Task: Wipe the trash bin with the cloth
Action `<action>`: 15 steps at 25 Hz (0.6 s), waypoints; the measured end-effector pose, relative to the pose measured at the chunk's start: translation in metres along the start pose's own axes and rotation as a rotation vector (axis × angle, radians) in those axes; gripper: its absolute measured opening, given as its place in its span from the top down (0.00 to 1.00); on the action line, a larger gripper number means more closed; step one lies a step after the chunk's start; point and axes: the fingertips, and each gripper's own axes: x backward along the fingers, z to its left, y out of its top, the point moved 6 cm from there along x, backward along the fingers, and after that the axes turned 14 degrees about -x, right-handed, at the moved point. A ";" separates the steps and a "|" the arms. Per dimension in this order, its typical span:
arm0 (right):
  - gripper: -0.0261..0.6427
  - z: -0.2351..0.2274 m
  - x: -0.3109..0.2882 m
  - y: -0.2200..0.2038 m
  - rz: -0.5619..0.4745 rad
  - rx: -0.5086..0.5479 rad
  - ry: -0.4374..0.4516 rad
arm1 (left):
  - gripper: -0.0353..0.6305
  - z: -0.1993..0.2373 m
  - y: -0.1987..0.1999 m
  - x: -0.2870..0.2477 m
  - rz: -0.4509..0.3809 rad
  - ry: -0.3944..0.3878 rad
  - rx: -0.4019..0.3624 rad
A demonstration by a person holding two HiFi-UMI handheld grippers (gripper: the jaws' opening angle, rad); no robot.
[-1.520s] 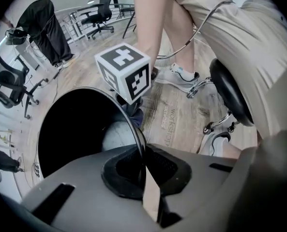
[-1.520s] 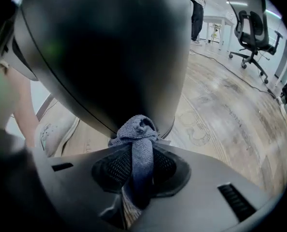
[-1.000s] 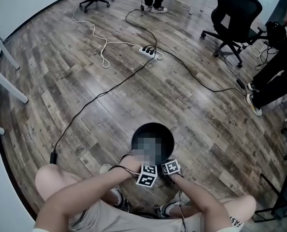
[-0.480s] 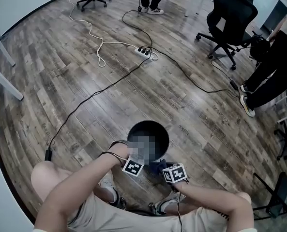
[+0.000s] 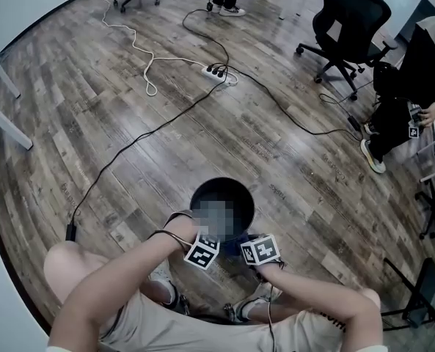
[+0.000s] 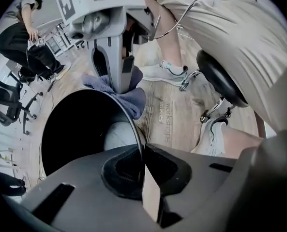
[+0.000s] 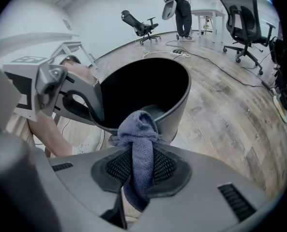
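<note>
Fingers (image 6: 80, 192) of the left gripper (image 6: 142, 175) are closing on the thin rim of the black trash bin (image 5: 240, 196), lower centre of the head view. To its right, the right gripper (image 7: 138, 178) pinches the blue-grey cloth (image 7: 139, 129) tightly, bunched against the bin's rim.

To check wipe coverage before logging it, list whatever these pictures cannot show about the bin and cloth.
- Trash bin, inside bottom: head view, a mosaic patch and darkness cover it.
- Bin's near outer wall: head view, arms and marker cubes hide it.
- Cloth, contact patch: right gripper view, its own folds cover it.
</note>
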 end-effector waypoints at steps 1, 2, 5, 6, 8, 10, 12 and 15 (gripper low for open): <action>0.85 -0.003 -0.008 -0.002 -0.003 -0.004 0.001 | 0.91 0.001 0.002 0.000 -0.005 0.003 0.012; 0.85 -0.006 -0.017 -0.004 -0.007 -0.006 0.003 | 0.91 0.002 0.003 0.000 -0.011 0.005 0.029; 0.85 -0.018 -0.048 -0.014 -0.012 -0.007 -0.012 | 0.91 0.005 0.006 0.000 -0.023 0.011 0.067; 0.85 -0.023 -0.058 -0.018 -0.010 -0.008 -0.024 | 0.91 0.006 0.007 0.000 -0.025 0.014 0.075; 0.85 -0.032 -0.080 -0.026 -0.010 -0.024 -0.038 | 0.91 0.008 0.010 0.000 -0.021 0.024 0.096; 0.85 -0.040 -0.103 -0.034 -0.023 -0.054 -0.036 | 0.91 0.009 0.012 -0.001 -0.014 0.036 0.131; 0.85 -0.049 -0.124 -0.041 -0.040 -0.071 -0.038 | 0.91 0.011 0.016 -0.002 -0.011 0.049 0.173; 0.85 -0.063 -0.154 -0.053 -0.053 -0.073 -0.032 | 0.91 0.016 0.020 -0.003 -0.008 0.060 0.226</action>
